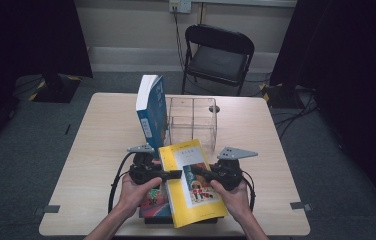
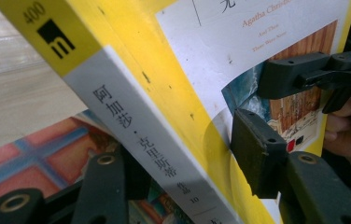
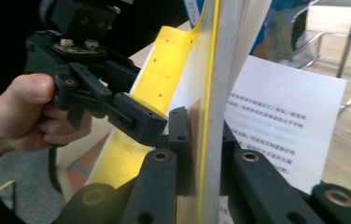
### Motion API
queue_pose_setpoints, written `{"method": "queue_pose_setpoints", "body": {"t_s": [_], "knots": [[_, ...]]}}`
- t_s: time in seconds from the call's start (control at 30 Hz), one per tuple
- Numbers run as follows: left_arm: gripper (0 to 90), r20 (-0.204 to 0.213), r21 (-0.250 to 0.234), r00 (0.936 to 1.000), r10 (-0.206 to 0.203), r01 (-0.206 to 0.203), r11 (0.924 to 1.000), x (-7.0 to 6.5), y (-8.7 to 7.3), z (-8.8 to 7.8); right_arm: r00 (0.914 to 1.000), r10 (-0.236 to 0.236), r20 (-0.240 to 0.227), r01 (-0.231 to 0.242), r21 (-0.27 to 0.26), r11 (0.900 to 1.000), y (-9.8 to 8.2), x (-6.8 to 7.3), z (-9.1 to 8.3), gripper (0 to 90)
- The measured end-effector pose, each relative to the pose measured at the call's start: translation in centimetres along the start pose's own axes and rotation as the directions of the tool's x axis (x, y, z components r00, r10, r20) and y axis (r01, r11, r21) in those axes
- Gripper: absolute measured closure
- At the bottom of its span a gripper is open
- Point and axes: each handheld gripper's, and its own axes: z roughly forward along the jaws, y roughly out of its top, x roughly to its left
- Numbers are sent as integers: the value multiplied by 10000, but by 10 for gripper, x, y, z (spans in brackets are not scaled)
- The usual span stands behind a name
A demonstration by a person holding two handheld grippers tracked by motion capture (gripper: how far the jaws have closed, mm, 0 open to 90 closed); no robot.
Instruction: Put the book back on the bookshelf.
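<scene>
Left gripper (image 1: 168, 174) — my jaws half closed across the spine edge of the yellow book (image 1: 192, 182), pads on it. The book sits tilted between both hands, long axis running away from me. Right gripper (image 1: 200, 173) — clamped tight on its front cover. Count: one yellow book, one stack (image 1: 155, 202) beneath, one blue book (image 1: 151, 111) upright beside one clear holder (image 1: 192, 120).

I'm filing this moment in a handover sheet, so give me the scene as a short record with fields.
held thing: yellow book, tilted above a colourful book
left gripper: jaws astride the yellow book's spine edge, pad on the cover
right gripper: shut on the yellow book's cover
behind: blue book upright beside a clear rack
surface: table
</scene>
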Motion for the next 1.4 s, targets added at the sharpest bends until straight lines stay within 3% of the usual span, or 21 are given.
{"method": "queue_pose_setpoints", "body": {"t_s": [0.13,0.3,0.43,0.63,0.87,0.93,0.97,1.17,1.3,1.4], "knots": [[561,-143,-56,9988,471,-472,9989,-7,8,-4,10000,32,33,-31,-251,9997,2,-1,-3,835],[631,-415,-624,9946,951,-976,9933,-16,22,-15,9998,-162,122,169,-638,9978,16,2,-8,838],[672,-866,-966,9816,1700,-1781,9793,-28,34,-25,9990,-420,129,430,-967,9944,29,6,-12,839],[710,-903,-1355,9683,2328,-2435,9604,-43,32,-29,9992,-361,-183,333,-1339,9904,27,6,-19,826],[690,-602,-1285,9637,2600,-2658,9554,-49,34,-23,9976,-575,-374,523,-1295,9902,20,9,-32,838],[679,-329,-1314,9697,2422,-2445,9607,-47,35,-20,9977,-539,-403,482,-1323,9900,19,8,-34,840],[676,-287,-1289,9695,2434,-2450,9609,-46,36,-19,9978,-498,-445,434,-1341,9900,18,7,-34,839],[700,-549,-1192,9657,2538,-2588,9586,-48,41,-19,9987,-462,-223,430,-1267,9910,21,6,-31,841],[725,-917,-1622,9477,3056,-3170,9344,-54,47,-29,9979,-575,-290,516,-1735,9835,27,8,-29,839],[724,-1399,-1426,9210,3636,-3821,9130,-62,48,-35,9959,-721,-544,600,-1991,9781,32,8,-26,816]]}}
